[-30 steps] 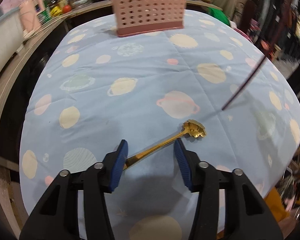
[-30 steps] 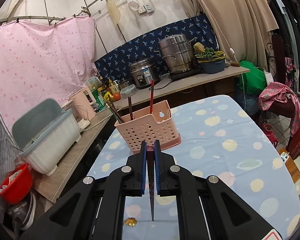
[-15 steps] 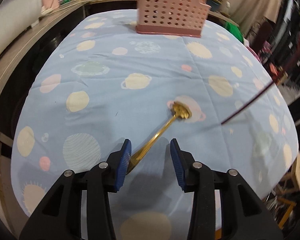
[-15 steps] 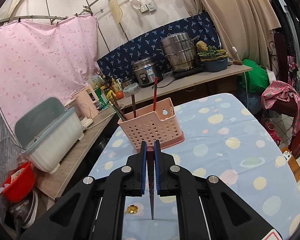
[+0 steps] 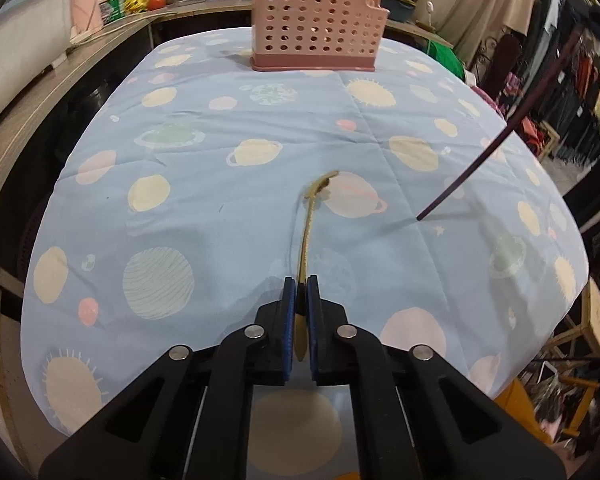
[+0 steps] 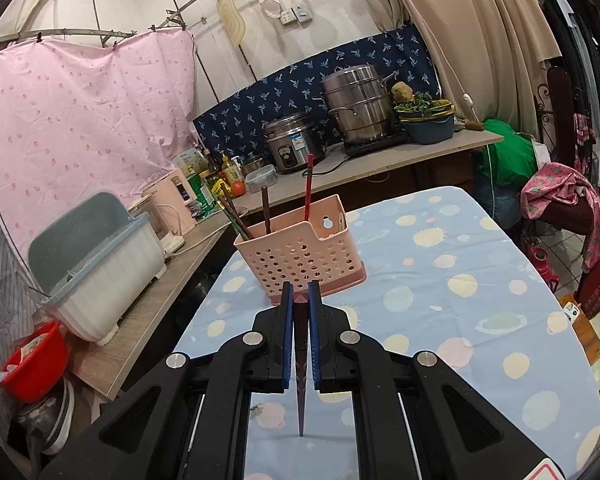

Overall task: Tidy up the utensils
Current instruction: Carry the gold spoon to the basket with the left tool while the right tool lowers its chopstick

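Left gripper (image 5: pixel 301 286), jaws just closed on the thin, stiff, slippery gold metal spoon (image 5: pixel 309 224) at its handle; right gripper (image 6: pixel 301 292) clamps a dark chopstick (image 6: pixel 301 380) by its thick end.

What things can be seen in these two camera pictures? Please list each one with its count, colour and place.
Gold spoon: one, between the left gripper's pads, bowl end over the tablecloth.
Chopstick: one, dark purple, clamped by the right gripper, tip down.
Basket: one, pink, perforated, far end of the table; several sticks stand inside.
Tablecloth: one, light blue, planet print.
Steamer pot: one, steel, back counter.
Rice cooker: one, steel, beside it.
Left gripper: black, blue pads, has just closed on the spoon.
Right gripper: same colours, shut.
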### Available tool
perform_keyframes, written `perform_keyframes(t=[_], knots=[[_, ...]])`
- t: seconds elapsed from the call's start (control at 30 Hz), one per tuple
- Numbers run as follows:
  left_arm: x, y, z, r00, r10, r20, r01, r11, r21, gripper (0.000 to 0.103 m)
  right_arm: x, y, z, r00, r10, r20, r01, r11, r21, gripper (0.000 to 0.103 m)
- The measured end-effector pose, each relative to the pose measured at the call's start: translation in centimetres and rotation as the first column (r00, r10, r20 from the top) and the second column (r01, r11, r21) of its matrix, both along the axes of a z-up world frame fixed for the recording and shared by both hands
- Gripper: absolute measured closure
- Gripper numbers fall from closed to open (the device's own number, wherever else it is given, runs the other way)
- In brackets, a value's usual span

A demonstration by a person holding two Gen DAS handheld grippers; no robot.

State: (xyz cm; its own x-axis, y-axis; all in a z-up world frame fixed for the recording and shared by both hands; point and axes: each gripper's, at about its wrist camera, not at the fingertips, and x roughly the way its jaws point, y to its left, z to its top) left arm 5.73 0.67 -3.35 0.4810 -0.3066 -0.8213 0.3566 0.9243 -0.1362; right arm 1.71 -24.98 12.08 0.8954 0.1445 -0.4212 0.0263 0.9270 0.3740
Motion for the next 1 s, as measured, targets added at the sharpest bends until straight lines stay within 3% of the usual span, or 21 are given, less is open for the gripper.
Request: perform_keyframes(t=[0.17,0.53,0.67,0.87,1.0], knots=[[0.2,1.0,2.4,0.998,0.053,0.032,-0.051,0.997,-0.063,0.102,-0.1,-0.1,0.0,1.0,0.004,0.005,-0.004,1.0,-0.002,0.096],[2.7,1.6,8.9,0.992,0.085,0.088,-0.071,0.986,-0.148,0.102,0.0,0.0,0.5,1.0,0.022,0.013,-0.022,1.0,-0.013,0.096],[3.1,0.7,10.5,0.99,0.057,0.128,-0.041,0.992,-0.119,0.102,0.6,0.3,1.9,0.998,0.035,0.055,-0.034,0.999,-0.025,0.096],[2.0,-1.3,9.1,0.996,-0.037,0.086,0.042,0.997,-0.058,0.102,2.0,0.6,5.1,0.983,0.035,0.179,-0.027,0.999,-0.046,0.096],[0.8,-2.5,7.9,0.996,-0.081,0.041,0.084,0.995,-0.061,0.102,3.1,1.6,5.8,0.975,0.066,0.214,-0.057,0.997,-0.046,0.096]])
